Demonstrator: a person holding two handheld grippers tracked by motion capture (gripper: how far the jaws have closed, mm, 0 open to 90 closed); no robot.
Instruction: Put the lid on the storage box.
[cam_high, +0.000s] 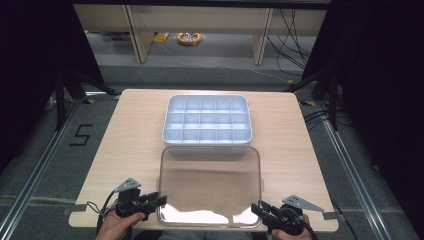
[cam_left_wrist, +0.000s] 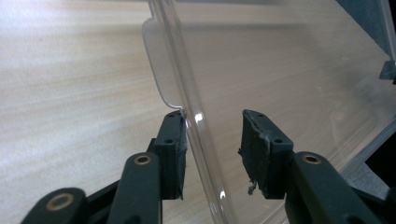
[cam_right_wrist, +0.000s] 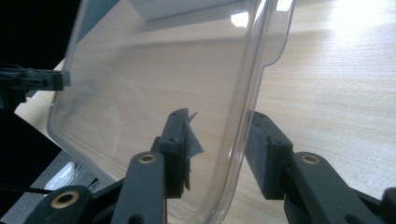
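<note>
At the bottom of the high view, the left claw (cam_high: 161, 200) and right claw (cam_high: 256, 207) sit with jaws apart, each straddling a near corner of the clear lid (cam_high: 210, 185) (see-through, shiny). Higher up, mid-frame, the white divided box (cam_high: 207, 120) rests on the wooden surface (cam_high: 130, 135).

Clear lid (cam_high: 210, 185) is occupying desk's (cam_high: 135, 145) near-centre edge; compartment tray (cam_high: 207, 120) is blocking behind; both side edges are lying open.

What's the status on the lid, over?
Left gripper and right gripper open, fingers straddling clear lid's near corners. Lid lies flat before the grey divided tray. Nothing in the way.
</note>
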